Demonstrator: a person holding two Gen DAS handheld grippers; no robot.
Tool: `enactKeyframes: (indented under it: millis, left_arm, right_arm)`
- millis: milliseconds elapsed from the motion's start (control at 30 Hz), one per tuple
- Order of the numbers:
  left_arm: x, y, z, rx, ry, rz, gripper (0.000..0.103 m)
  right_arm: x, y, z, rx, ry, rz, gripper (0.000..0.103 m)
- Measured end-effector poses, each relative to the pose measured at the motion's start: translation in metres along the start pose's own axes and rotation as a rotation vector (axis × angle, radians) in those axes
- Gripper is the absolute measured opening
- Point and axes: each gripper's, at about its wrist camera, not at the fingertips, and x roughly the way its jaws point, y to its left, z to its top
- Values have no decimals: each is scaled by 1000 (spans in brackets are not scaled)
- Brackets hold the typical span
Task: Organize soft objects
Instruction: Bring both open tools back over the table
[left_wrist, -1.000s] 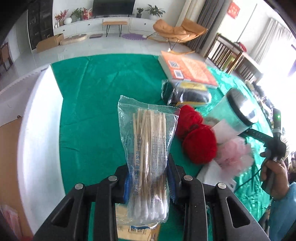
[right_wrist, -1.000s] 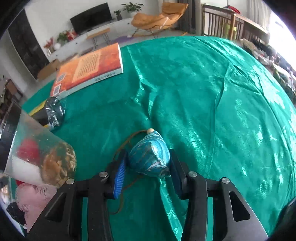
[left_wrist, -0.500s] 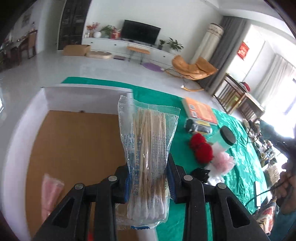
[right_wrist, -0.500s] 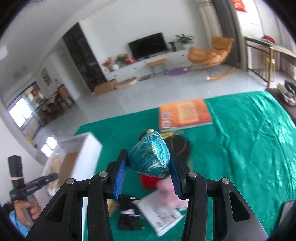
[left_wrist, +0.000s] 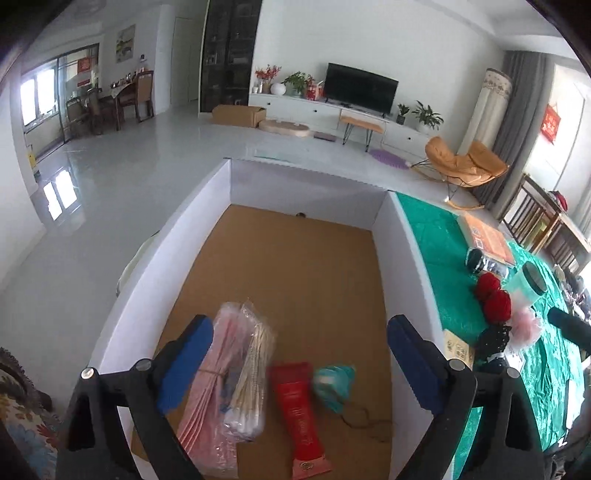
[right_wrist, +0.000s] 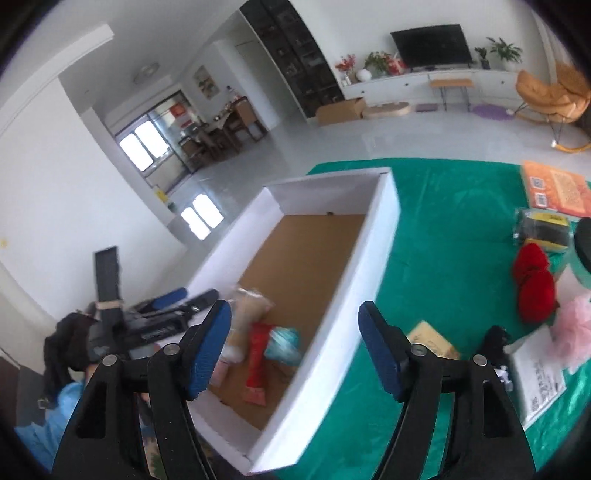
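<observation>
A white box with a brown floor (left_wrist: 402, 243) (right_wrist: 373, 258) stands at the left end of the green-clothed table. In it lie a bag of cotton swabs (left_wrist: 251, 384) (right_wrist: 243, 314), a pink packet (left_wrist: 210, 398), a red packet (left_wrist: 299, 410) (right_wrist: 258, 354) and a teal pouch with a cord (left_wrist: 334, 380) (right_wrist: 284, 343). My left gripper (left_wrist: 295, 358) is open and empty above the box's near end. My right gripper (right_wrist: 295, 343) is open and empty above the box's right wall.
On the green cloth (right_wrist: 443, 221) to the right lie red yarn balls (left_wrist: 493, 299) (right_wrist: 533, 284), a pink puff (right_wrist: 576, 328), a black item (right_wrist: 495, 343), a clear jar with a black lid (left_wrist: 532, 280), an orange book (right_wrist: 557, 188), a small brown box (right_wrist: 432, 339) and a paper sheet (right_wrist: 539, 380).
Both grippers moved over the box and opened. The left let go of the cotton swab bag and the right let go of the teal pouch; both now lie in the box.
</observation>
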Motion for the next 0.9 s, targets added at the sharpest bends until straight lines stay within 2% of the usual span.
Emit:
enactKeyframes:
  millis: [133, 200, 300, 367, 467, 533, 633, 733, 800, 833, 900]
  left_arm:
    - [-6, -57, -5, 75, -32, -131, 95]
    - [-10, -92, -17, 123, -27, -214, 95]
    - [0, -155, -50, 196, 41, -347, 97]
    - [11, -189, -74, 250, 98, -385, 97]
    - [42, -233, -111, 337, 167, -370, 97]
    - [65, -250, -130, 385, 201, -318, 97]
    - [89, -256, -141, 401, 214, -246, 97]
    - [109, -254, -144, 400, 209, -194, 97]
    - [121, -252, -147, 409, 212, -178, 97]
    - [120, -254, -149, 430, 182, -169, 97]
    - [121, -255, -149, 436, 178, -179, 98]
  right_arm:
    - [-20, -54, -48, 32, -56, -254, 77]
    - [-24, -94, -77, 84, -56, -438, 77]
    - [-33, -157, -123, 198, -35, -674, 77]
    - [-40, -190, -146, 281, -12, -758, 77]
    - [-57, -226, -170, 407, -12, -802, 77]
    - [-71, -235, -171, 463, -50, -791, 77]
    - [-79, -238, -177, 467, -61, -863, 77]
    - [-72, -249, -179, 481, -33, -891, 77]
    - [-69, -249, -181, 467, -17, -915, 78]
    - [-67, -250, -180, 459, -11, -917, 82]
    - [-66, -244, -181, 447, -10, -921, 84]
